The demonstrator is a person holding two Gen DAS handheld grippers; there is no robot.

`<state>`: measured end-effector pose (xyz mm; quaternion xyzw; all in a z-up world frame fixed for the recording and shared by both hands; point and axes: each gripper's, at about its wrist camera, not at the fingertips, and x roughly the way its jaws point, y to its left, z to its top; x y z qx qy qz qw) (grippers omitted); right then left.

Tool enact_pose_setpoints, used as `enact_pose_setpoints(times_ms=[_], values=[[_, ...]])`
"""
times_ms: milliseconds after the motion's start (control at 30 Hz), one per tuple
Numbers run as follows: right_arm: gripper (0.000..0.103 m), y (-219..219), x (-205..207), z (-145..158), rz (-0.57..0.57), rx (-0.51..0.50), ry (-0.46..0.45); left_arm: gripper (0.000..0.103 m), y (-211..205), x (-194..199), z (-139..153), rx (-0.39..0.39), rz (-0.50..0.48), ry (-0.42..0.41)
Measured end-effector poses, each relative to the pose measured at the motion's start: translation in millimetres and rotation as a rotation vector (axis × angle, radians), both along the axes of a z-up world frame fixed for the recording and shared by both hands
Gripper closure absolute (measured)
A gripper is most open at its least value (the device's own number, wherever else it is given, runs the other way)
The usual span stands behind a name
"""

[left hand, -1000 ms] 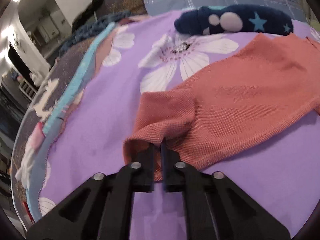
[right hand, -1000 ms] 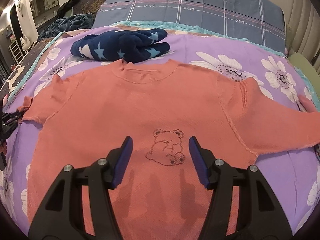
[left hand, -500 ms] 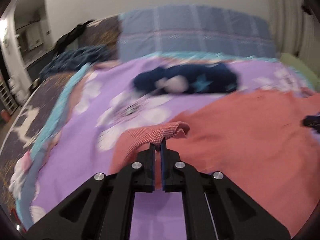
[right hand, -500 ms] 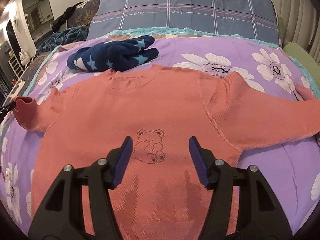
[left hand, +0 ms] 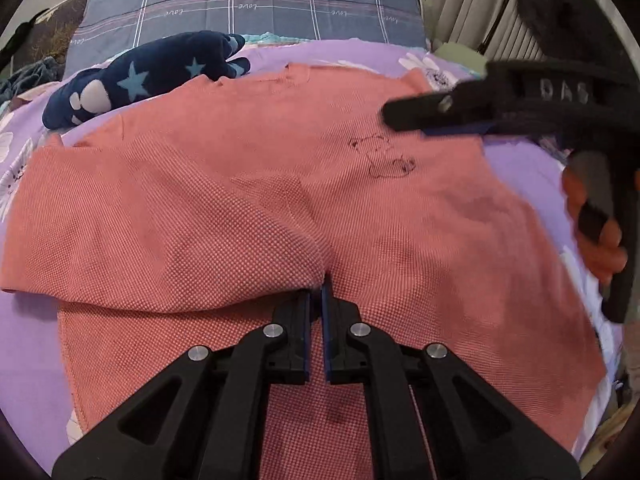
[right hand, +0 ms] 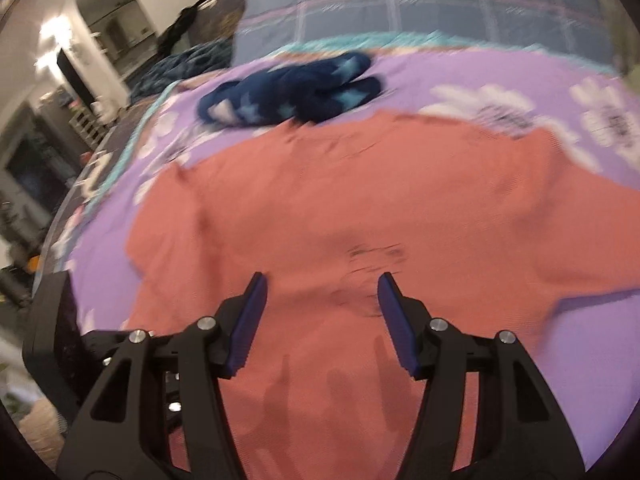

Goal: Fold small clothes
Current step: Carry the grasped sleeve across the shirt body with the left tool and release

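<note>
A salmon-pink knit sweater (left hand: 400,208) with a small bear drawing (left hand: 384,156) lies flat on the purple flowered bedspread (left hand: 28,344). My left gripper (left hand: 316,292) is shut on the cuff of the sweater's left sleeve (left hand: 160,232), which is folded over the sweater's body. My right gripper (right hand: 320,300) is open and empty, just above the sweater (right hand: 360,208) near the bear (right hand: 372,256). The right gripper also shows in the left wrist view (left hand: 452,118), over the sweater's right side.
A folded navy garment with stars (left hand: 148,76) lies beyond the collar; it shows in the right wrist view too (right hand: 292,92). A grey plaid pillow (left hand: 248,4) is at the head of the bed. The bed's left edge (right hand: 72,216) drops to the room.
My left gripper has carried the sleeve cuff from the left of the bed across onto the sweater's body. The right gripper stayed open and shifted over the sweater.
</note>
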<state>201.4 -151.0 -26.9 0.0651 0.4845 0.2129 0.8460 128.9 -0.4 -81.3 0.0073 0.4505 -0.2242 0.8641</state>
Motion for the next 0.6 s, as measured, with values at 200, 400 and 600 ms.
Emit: enact_pose_setpoints(times_ms=[200,400,600], values=[[0.049,37,12,-24,0.101,0.116,0.120,0.098,5,-4,-3,0.002,0.001,-0.011],[0.075,61,33,-49,0.082,0.165,0.226,0.099,8,0,3,-0.052,0.031,0.017],[0.098,57,29,14,0.067,0.127,-0.024,0.099,8,16,51,-0.204,0.055,-0.043]])
